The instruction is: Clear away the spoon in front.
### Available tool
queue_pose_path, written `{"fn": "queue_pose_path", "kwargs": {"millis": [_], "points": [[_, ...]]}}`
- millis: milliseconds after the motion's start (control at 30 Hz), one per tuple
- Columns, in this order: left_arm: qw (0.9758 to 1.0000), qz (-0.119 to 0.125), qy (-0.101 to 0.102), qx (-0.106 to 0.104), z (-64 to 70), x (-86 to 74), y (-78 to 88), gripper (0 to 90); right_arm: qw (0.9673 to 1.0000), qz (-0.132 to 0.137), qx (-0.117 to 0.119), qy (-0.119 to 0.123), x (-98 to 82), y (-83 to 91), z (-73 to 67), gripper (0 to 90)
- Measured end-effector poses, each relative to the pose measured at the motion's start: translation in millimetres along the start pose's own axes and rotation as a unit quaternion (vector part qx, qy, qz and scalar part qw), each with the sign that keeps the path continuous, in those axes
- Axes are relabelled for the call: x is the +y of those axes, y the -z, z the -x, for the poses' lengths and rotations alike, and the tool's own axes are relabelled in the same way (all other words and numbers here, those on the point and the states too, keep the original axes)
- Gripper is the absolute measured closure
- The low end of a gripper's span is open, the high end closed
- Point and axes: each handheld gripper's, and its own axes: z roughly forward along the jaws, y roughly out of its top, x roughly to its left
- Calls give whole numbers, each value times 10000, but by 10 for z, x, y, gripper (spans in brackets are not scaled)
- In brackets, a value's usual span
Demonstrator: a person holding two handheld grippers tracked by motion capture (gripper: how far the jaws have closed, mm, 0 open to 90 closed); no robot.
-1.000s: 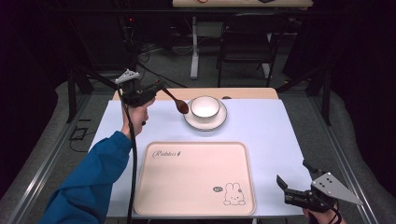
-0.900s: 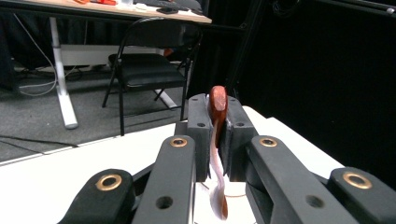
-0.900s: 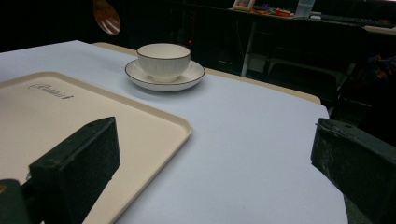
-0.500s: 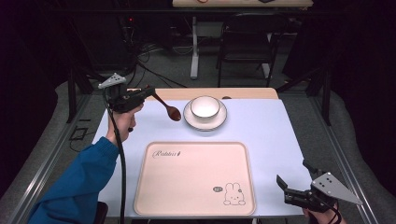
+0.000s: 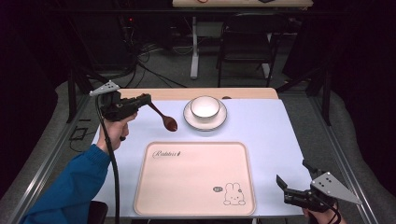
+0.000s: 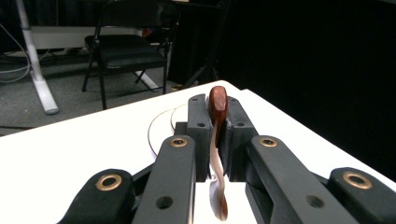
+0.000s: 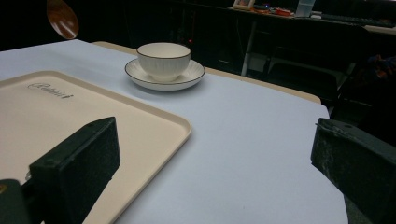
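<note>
Our left gripper (image 5: 144, 100) pinches the brown wooden spoon (image 5: 164, 118) above the worktop (image 5: 271, 135); our right gripper (image 5: 290, 183) has its fingers spread.

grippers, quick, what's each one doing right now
Left gripper: closed on the brown spoon, held above the table.
Right gripper: open, holding nothing.
</note>
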Motion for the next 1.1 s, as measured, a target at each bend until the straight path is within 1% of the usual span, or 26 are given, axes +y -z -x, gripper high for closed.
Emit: {"fn": "queue_pose_path", "kwargs": {"millis": [33,167,367,567,733,833,900,933,1100], "points": [[10000,-37,-40,-29,21,-18,27,841,10000,4,-2,-9,0,1,-1,6],[9999,-116,-63,-82,32,-44,71,841,10000,6,6,-8,1,1,-4,6],[9997,-188,40,-161,-6,-101,156,841,10000,-1,-7,-10,1,-1,-2,6],[9990,-371,72,-228,-26,-184,236,841,10000,3,-6,-8,2,-1,-1,6],[9976,-587,98,-345,-40,-260,294,841,10000,11,-6,-5,1,-1,1,6],[9971,-623,137,-404,-46,-279,310,841,10000,9,-7,-5,1,-1,0,6],[9965,-688,174,-436,-40,-325,324,841,10000,9,-9,-5,2,-1,-1,6],[9965,-688,174,-436,-40,-325,324,841,10000,12,-7,-6,2,0,-1,6],[9950,-834,191,-506,-38,-406,340,841,10000,7,-10,-13,2,-2,-1,6]]}}
